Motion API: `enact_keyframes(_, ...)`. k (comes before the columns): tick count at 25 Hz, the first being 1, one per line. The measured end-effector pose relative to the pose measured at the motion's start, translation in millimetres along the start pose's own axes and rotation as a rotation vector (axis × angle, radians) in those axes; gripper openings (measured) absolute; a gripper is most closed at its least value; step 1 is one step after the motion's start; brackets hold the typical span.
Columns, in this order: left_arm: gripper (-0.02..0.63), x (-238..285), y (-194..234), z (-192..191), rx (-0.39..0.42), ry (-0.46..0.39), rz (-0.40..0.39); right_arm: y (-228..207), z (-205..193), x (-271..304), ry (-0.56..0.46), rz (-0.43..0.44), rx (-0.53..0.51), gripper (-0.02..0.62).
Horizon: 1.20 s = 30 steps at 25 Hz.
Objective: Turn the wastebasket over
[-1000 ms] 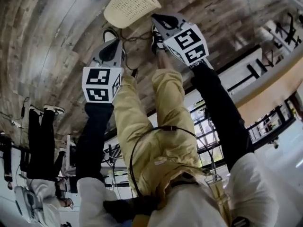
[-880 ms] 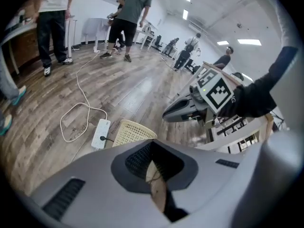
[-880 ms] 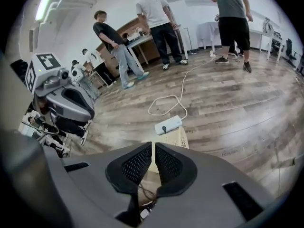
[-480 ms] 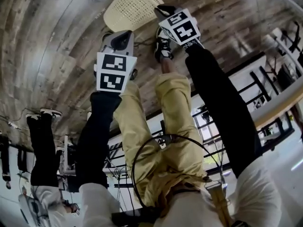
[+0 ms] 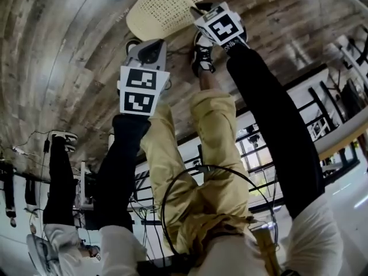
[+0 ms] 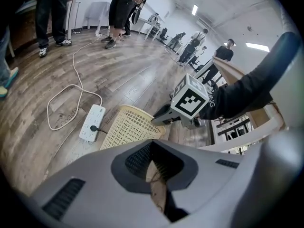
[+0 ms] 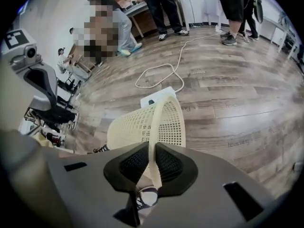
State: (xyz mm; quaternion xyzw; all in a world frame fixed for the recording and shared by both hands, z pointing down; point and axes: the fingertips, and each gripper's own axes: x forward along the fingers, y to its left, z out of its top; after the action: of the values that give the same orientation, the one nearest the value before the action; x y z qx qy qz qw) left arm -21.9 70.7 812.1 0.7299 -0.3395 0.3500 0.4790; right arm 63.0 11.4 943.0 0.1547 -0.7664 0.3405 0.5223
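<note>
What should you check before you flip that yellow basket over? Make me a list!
1. Cream plastic mesh wastebasket lying on its side on the wooden floor, within reach: ok.
2. Right gripper around the basket's rim: ok.
3. Right fingers pressing the rim: not ok; they have just been opening, with the rim between them.
4. Left gripper free to help, nothing between its slightly parted fingers: ok.
5. Room to roll: probably not ok; white power strip lies close beside the basket.
6. Black-and-white shoe clear of the basket: cannot tell.
</note>
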Motion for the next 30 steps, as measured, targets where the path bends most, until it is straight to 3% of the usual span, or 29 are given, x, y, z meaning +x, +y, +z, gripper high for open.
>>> enact_keyframes(7, 0.002, -19, 1, 24, 0.014, -0.012, 0.020, -6, 35, -43, -0.056, -0.056, -0.040, 0.059)
enact_keyframes(11, 0.002, -18, 3, 41, -0.072, -0.021, -0.010, -25, 54, -66, -0.079, -0.109, -0.098, 0.060)
enact_keyframes(21, 0.002, -12, 33, 84, -0.111, -0.081, 0.043, -107, 93, -113, -0.095, -0.367, -0.290, 0.059)
enact_keyframes(27, 0.002, -21, 42, 70, -0.123, -0.072, 0.076, -131, 107, -122, -0.102, -0.562, -0.440, 0.057)
enact_keyframes(30, 0.002, -21, 38, 55, -0.109, -0.042, 0.073, -122, 98, -108, -0.091, -0.600, -0.506, 0.057)
